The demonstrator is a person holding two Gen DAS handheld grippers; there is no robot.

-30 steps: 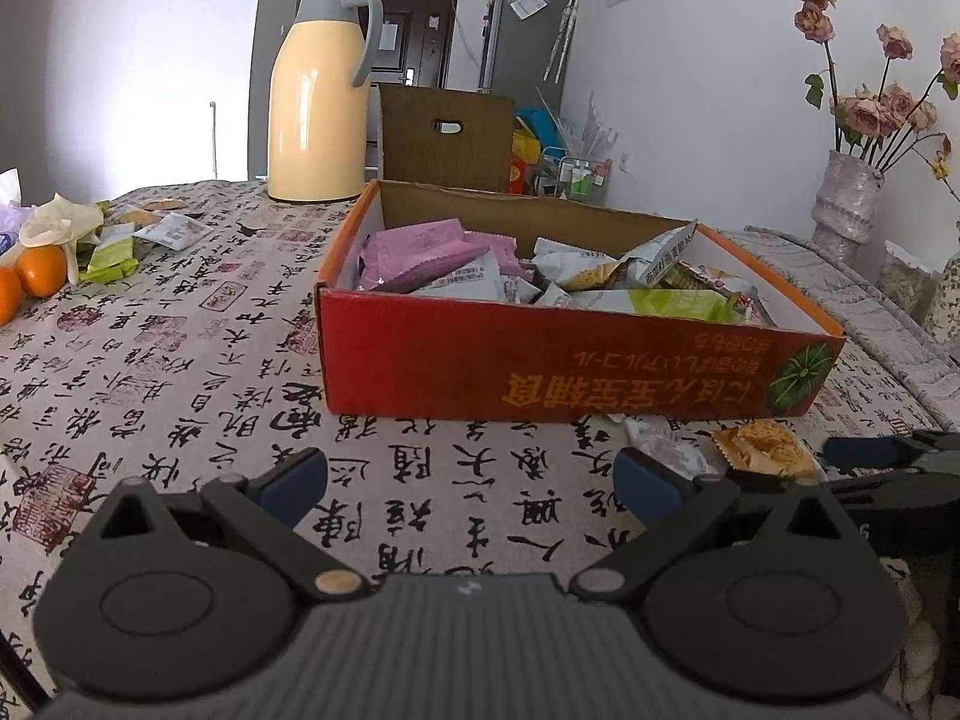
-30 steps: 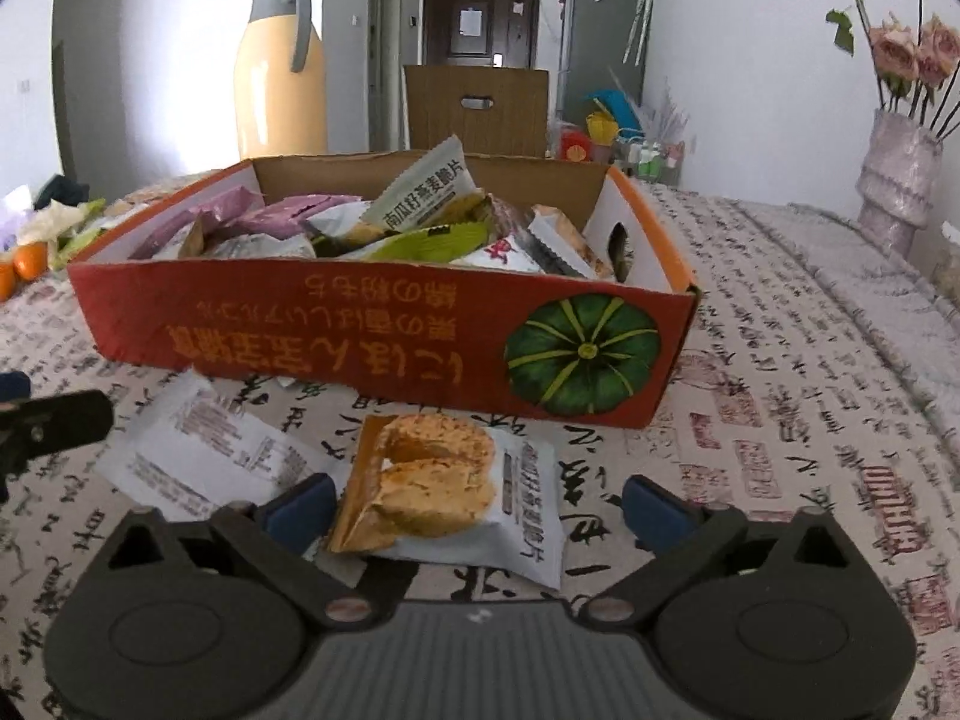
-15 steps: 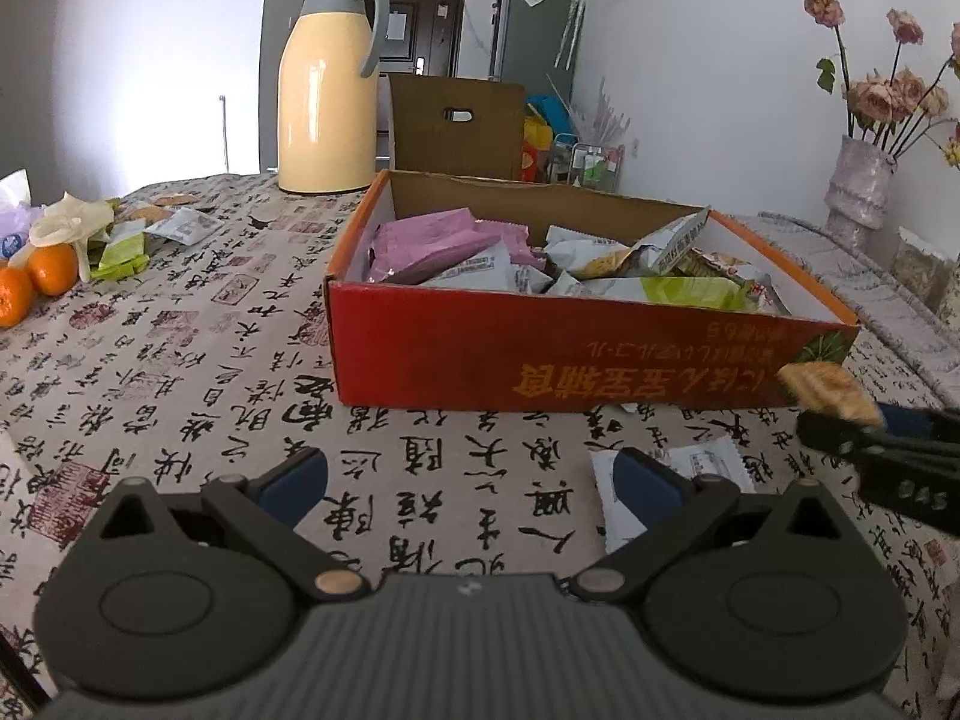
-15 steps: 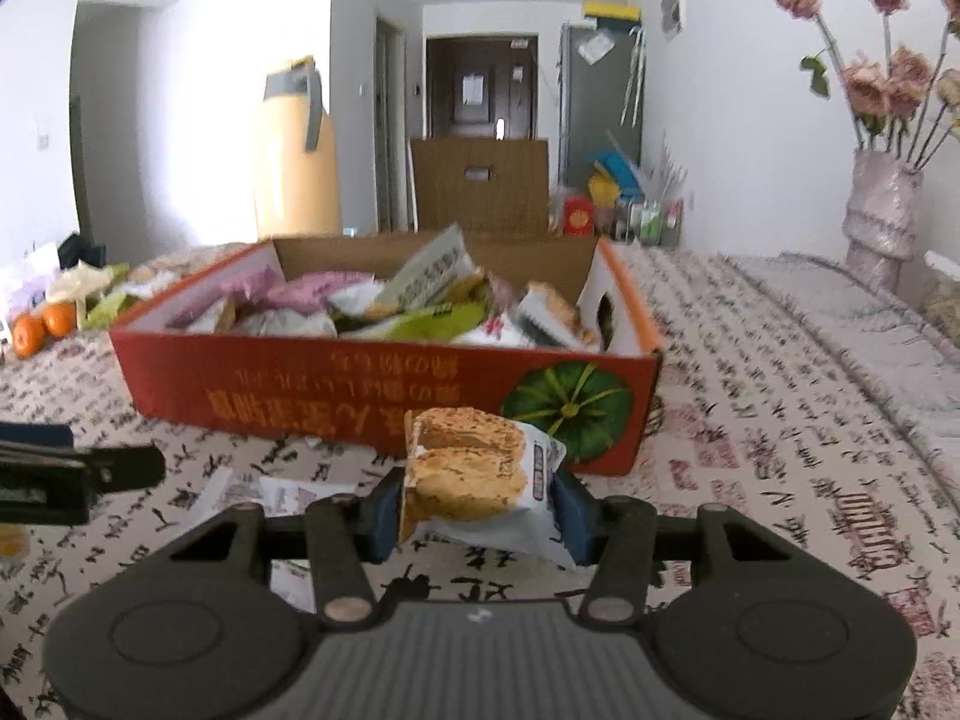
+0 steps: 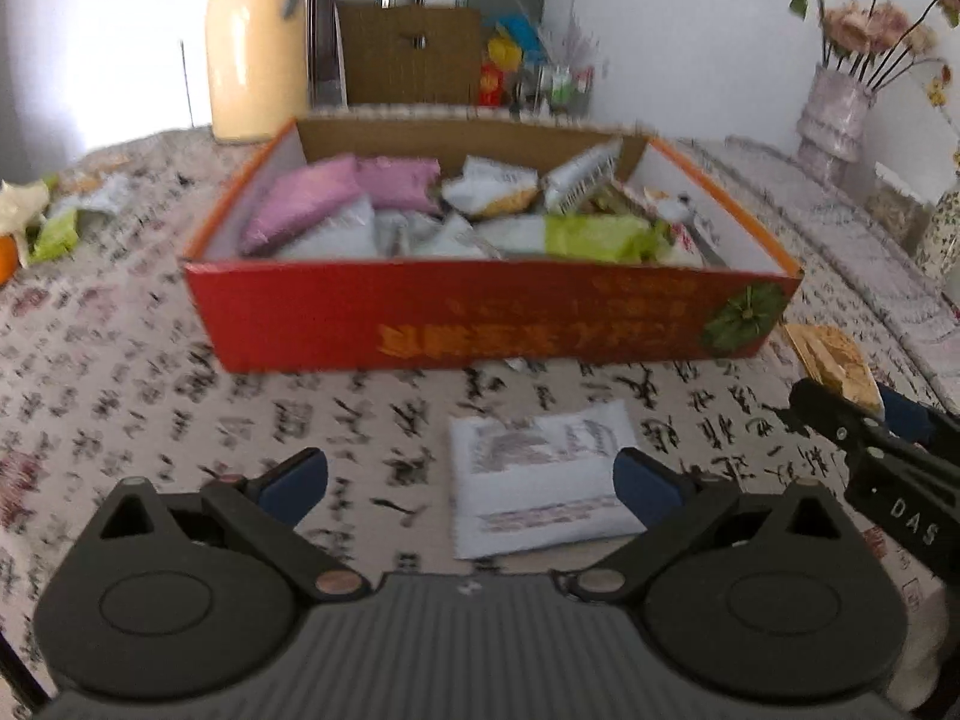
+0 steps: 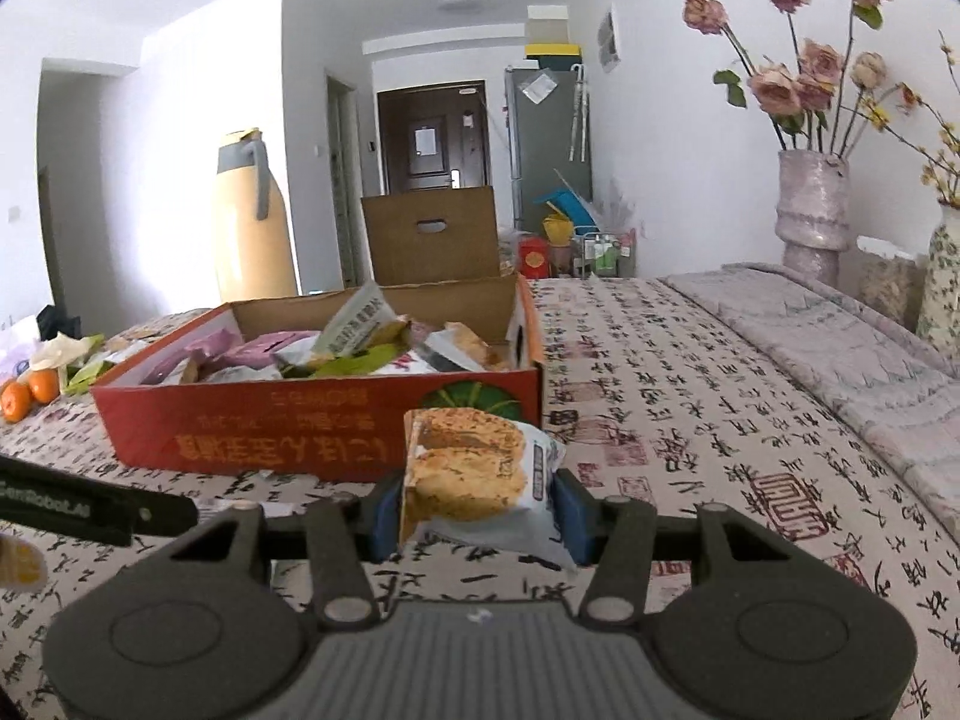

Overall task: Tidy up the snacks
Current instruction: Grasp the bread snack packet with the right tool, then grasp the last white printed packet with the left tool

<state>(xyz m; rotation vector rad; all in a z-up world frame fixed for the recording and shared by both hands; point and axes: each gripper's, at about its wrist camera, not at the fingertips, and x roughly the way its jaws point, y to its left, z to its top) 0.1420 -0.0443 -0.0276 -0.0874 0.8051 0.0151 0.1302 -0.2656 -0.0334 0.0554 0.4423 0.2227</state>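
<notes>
A red cardboard box (image 5: 492, 318) full of snack packets sits on the patterned tablecloth; it also shows in the right wrist view (image 6: 312, 420). My right gripper (image 6: 474, 510) is shut on a cracker packet (image 6: 474, 474) and holds it above the cloth, in front of the box's right corner. That gripper and the packet (image 5: 834, 366) show at the right of the left wrist view. My left gripper (image 5: 468, 480) is open and empty, above a white snack packet (image 5: 540, 474) that lies flat on the cloth between its fingers.
A yellow thermos jug (image 5: 255, 48) stands behind the box at the left. Oranges (image 6: 27, 393) and wrappers lie at the far left. Flower vases (image 6: 810, 210) stand at the right. A brown cardboard box (image 6: 432, 237) stands behind the table.
My right gripper closed on the cracker packet and lifted it off the cloth. My left gripper moved right and forward, over the white packet.
</notes>
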